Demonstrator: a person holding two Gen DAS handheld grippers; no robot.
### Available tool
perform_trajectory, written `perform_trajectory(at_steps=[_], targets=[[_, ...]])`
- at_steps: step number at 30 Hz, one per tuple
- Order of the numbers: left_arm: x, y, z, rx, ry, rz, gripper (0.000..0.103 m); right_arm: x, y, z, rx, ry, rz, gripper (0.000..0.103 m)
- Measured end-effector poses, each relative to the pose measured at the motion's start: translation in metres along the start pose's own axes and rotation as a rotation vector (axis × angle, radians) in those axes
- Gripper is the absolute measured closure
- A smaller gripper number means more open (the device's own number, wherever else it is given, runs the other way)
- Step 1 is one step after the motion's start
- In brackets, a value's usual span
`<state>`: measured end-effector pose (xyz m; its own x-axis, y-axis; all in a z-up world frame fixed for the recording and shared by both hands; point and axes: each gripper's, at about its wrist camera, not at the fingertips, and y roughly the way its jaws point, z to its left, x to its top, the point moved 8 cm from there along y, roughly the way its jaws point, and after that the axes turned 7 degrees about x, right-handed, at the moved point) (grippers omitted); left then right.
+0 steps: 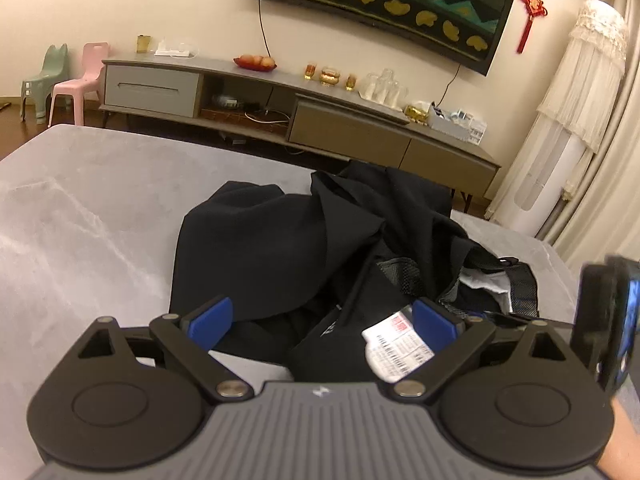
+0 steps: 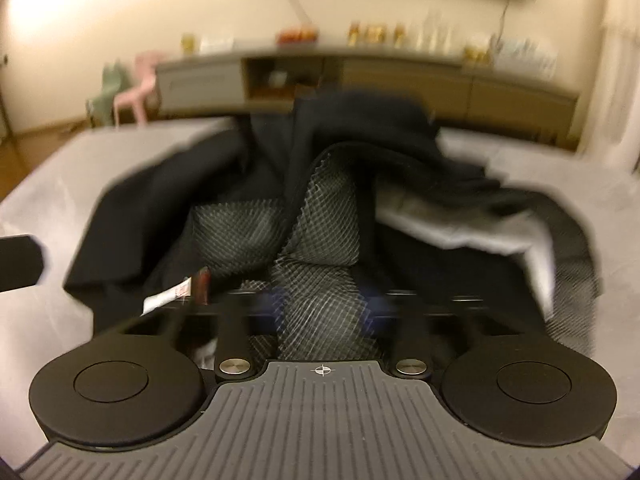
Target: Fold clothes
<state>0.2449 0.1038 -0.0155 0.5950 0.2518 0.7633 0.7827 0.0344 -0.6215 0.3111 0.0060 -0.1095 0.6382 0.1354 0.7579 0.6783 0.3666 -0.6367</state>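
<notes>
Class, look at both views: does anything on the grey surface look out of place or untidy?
Yes. The black garment lies crumpled, not flat, its mesh lining turned outward and a paper tag exposed near the front edge.

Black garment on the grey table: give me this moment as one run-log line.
task: fold clothes | black garment: crumpled on grey table | left tongs: open over it | right tongs: closed on mesh lining
</notes>
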Motion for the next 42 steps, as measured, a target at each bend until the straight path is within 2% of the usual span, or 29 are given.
perform_trajectory(at_steps=[2,6,8,9,10,12,13,14,16,19,22,25,26,27,28,29,31,34,36,38,40,42], targets=[[0.001,-0.003,-0.004,-0.002,0.015,-0.023,0.003,0.015,-0.030,-0.010,-0.012,0.021,-0.103,0.090],[-0.003,-0.008,-0.021,0.010,0.073,-0.070,0.003,0.049,-0.167,-0.032,-0.015,0.118,-0.480,0.091],[-0.010,-0.006,-0.038,0.005,0.120,-0.082,0.003,0.040,-0.211,-0.039,-0.035,0.126,-0.563,0.091],[-0.014,-0.005,-0.047,0.002,0.144,-0.088,0.003,0.030,-0.223,-0.045,-0.059,0.130,-0.572,0.091],[-0.018,-0.003,-0.055,0.002,0.166,-0.094,0.003,0.016,-0.221,-0.054,-0.092,0.143,-0.537,0.090],[-0.030,-0.004,-0.074,-0.025,0.214,-0.111,0.003,-0.015,-0.189,-0.080,-0.118,0.229,-0.382,0.088],[-0.038,-0.007,-0.084,-0.050,0.244,-0.121,0.003,-0.030,-0.169,-0.095,-0.112,0.301,-0.288,0.088],[-0.045,-0.012,-0.094,-0.074,0.275,-0.133,0.003,-0.040,-0.152,-0.108,-0.067,0.408,-0.217,0.088],[-0.060,-0.021,-0.111,-0.120,0.337,-0.156,0.003,-0.040,-0.142,-0.120,0.044,0.528,-0.227,0.089],[-0.078,-0.030,-0.141,-0.139,0.476,-0.207,0.000,-0.018,-0.153,-0.119,0.077,0.494,-0.291,0.089],[-0.090,-0.021,-0.171,-0.077,0.610,-0.247,0.000,0.001,-0.161,-0.109,0.167,0.434,-0.320,0.089],[-0.094,0.003,-0.196,-0.043,0.652,-0.235,0.001,0.011,-0.171,-0.105,0.222,0.400,-0.323,0.087],[-0.096,0.014,-0.202,-0.016,0.683,-0.224,0.024,0.013,-0.173,-0.105,0.224,0.406,-0.330,0.082],[-0.097,0.026,-0.209,0.014,0.716,-0.213,0.048,0.015,-0.177,-0.105,0.219,0.418,-0.339,0.069],[-0.096,0.036,-0.215,0.021,0.742,-0.172,0.100,0.014,-0.185,-0.111,0.197,0.442,-0.353,0.052],[-0.095,0.046,-0.220,0.026,0.768,-0.126,0.101,0.015,-0.191,-0.119,0.163,0.477,-0.378,0.045],[-0.064,0.029,-0.228,-0.019,0.743,-0.195,0.101,0.016,-0.209,-0.144,0.098,0.541,-0.457,0.043],[0.027,-0.036,-0.201,-0.048,0.512,-0.350,0.100,0.017,-0.236,-0.175,0.044,0.628,-0.556,0.042],[0.080,-0.082,-0.131,0.036,0.313,-0.459,0.100,0.018,-0.241,-0.191,0.042,0.663,-0.575,0.039],[0.132,-0.129,-0.055,0.125,0.108,-0.564,0.100,0.020,-0.236,-0.196,0.039,0.664,-0.543,0.037],[0.153,-0.145,0.048,0.326,-0.092,-0.577,0.100,0.019,-0.228,-0.193,0.050,0.642,-0.495,0.034],[0.127,-0.121,0.116,0.430,-0.175,-0.439,0.099,0.020,-0.217,-0.179,0.068,0.602,-0.456,0.029]])
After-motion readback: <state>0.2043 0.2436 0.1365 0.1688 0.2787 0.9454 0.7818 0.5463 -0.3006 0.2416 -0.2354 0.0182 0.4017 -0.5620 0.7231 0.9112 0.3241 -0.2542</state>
